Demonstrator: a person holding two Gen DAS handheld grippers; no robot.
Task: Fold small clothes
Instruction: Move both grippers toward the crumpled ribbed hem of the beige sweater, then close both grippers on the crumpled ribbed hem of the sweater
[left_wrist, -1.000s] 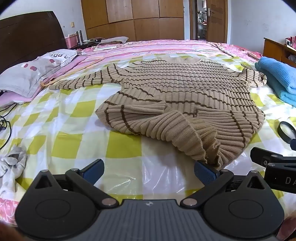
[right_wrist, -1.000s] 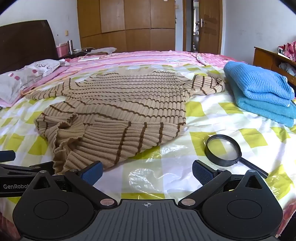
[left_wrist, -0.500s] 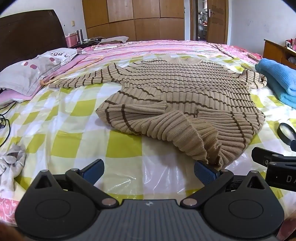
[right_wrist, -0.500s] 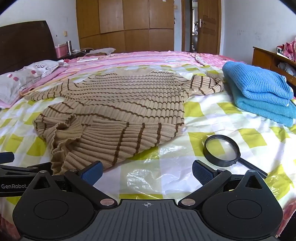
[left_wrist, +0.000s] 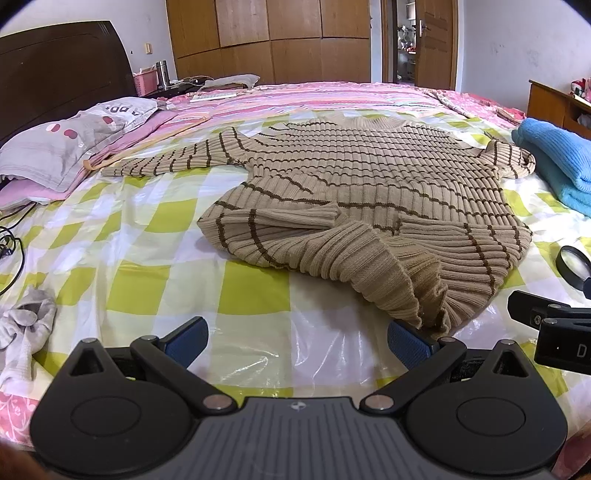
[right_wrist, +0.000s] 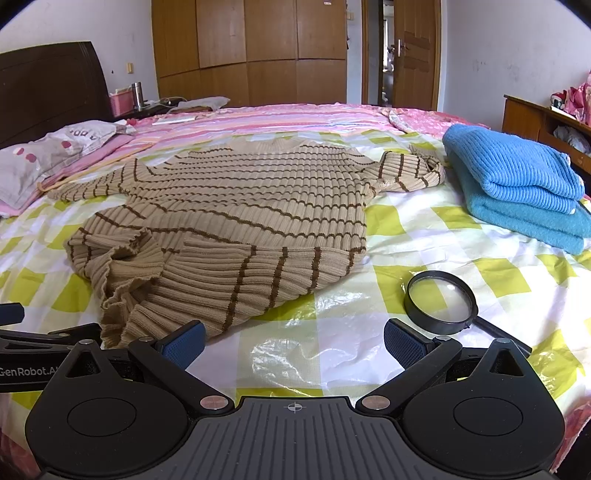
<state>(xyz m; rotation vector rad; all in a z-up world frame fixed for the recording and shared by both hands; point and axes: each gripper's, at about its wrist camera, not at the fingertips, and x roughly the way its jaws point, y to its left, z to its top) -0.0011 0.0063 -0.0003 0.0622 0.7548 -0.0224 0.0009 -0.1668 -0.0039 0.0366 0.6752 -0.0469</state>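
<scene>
A beige ribbed sweater with brown stripes (left_wrist: 369, 192) lies spread on the bed, its near hem bunched and partly turned over; it also shows in the right wrist view (right_wrist: 236, 221). One sleeve (left_wrist: 173, 162) stretches left, the other (right_wrist: 410, 170) is crumpled at the right. My left gripper (left_wrist: 297, 341) is open and empty, its right fingertip close to the bunched hem (left_wrist: 424, 314). My right gripper (right_wrist: 293, 341) is open and empty, in front of the hem's right part.
A folded blue sweater (right_wrist: 517, 184) lies at the right. A black magnifying glass (right_wrist: 441, 301) lies near my right gripper. A grey pillow (left_wrist: 62, 147) and grey socks (left_wrist: 26, 321) lie at the left. A yellow-checked plastic sheet (left_wrist: 147, 240) covers the bed.
Both grippers have eased slightly back from the sweater and stay open. The sweater has not moved.
</scene>
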